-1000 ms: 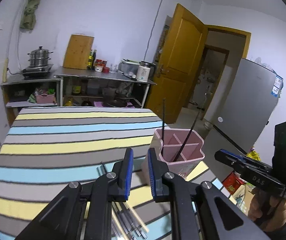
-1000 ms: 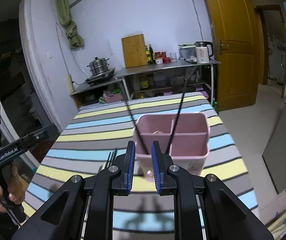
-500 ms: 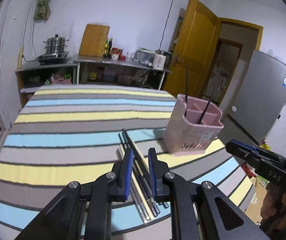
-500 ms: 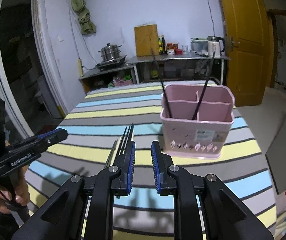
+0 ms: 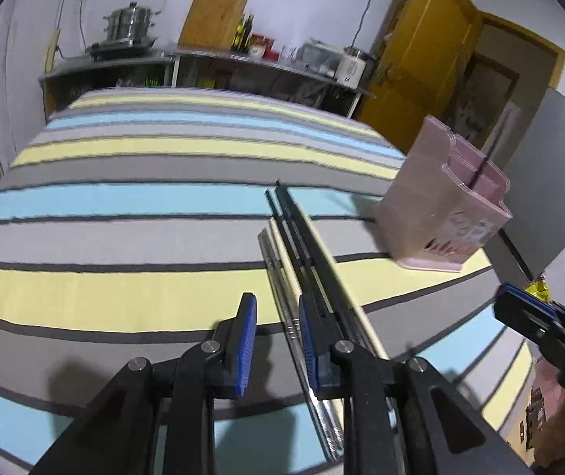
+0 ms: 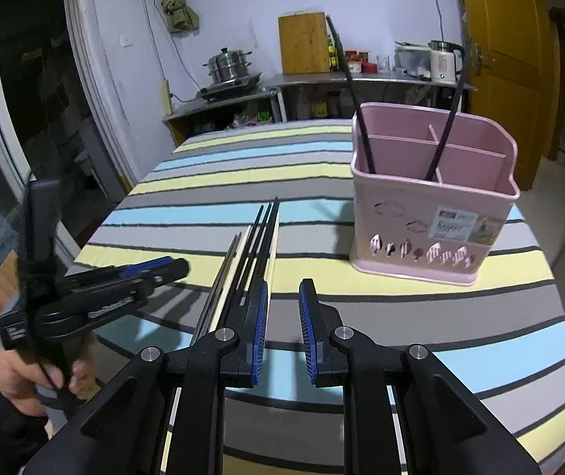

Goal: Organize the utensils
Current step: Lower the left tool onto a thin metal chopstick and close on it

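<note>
The chopsticks [image 6: 256, 237] are what I'm after: a bundle of black, pale wooden and metal sticks lying side by side on the striped tablecloth [image 6: 187, 182], their tips pointing toward the far end of the table. In the left wrist view the same bundle [image 5: 302, 245] runs out from under my left gripper [image 5: 276, 340], which sits low over the handle ends. Its fingers stand a narrow gap apart with nothing between them; the sticks pass just beside and under the right-hand pad, so I read this as lining up for a pick, not a grip.

To the right of the bundle, near but apart, stands the pink utensil holder [image 6: 433, 213], divided into compartments. Two black chopsticks [image 6: 446, 122] already lean in it, one in the left rear section and one against a divider, so I judge the sorting partly done.

My right gripper [image 6: 282, 332] hangs above the cloth between bundle and holder, also narrowly parted and empty, probably waiting its turn. The parallel lay of the sticks should make it easy to take one, though neighbours touching each other could get dragged along.

Behind the table are a steel shelf [image 6: 243, 95] with a steamer pot [image 6: 229, 65], a wooden cutting board [image 6: 304, 43] and a kettle [image 6: 444, 59].
</note>
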### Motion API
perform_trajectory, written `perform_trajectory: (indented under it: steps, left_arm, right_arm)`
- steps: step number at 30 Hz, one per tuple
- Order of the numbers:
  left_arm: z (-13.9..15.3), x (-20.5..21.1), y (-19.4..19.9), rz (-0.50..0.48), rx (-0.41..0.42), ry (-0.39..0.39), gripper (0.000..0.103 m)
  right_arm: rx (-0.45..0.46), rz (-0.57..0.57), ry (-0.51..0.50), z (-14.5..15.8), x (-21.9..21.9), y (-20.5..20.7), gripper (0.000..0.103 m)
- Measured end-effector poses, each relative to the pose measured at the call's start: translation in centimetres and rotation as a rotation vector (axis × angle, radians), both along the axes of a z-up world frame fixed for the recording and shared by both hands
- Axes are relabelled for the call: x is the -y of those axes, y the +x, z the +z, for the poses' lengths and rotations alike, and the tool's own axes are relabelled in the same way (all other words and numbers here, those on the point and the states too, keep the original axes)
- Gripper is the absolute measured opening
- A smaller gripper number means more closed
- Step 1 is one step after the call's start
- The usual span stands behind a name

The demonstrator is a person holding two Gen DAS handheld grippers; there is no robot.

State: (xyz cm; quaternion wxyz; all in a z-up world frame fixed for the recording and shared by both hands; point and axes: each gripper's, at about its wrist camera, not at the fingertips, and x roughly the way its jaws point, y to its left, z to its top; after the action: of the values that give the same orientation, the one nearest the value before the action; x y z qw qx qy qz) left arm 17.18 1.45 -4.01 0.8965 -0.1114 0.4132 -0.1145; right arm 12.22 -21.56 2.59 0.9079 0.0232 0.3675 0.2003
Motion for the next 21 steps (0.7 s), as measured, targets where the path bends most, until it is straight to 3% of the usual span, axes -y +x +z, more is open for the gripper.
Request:
perform_trajectory:
  steps: [6,16,21]
  left_arm:
    - [-2.2,0.7,1.9,0.015,-0.051,0.013,0.021]
    - [-2.3,2.1,2.4,0.021,-0.027,0.11,0.023]
    - [-2.3,1.7,2.4,0.017,-0.033,0.118,0.015]
  right_arm:
    - [-0.026,0.012,0.003,-1.0,-0.3,0.8,0.017]
    - [-0.05,0.01,0.017,-1.7,0.1,1.6,0.017]
    - [-0.05,0.008,0.014,-1.7,0.3,1.4,0.017]
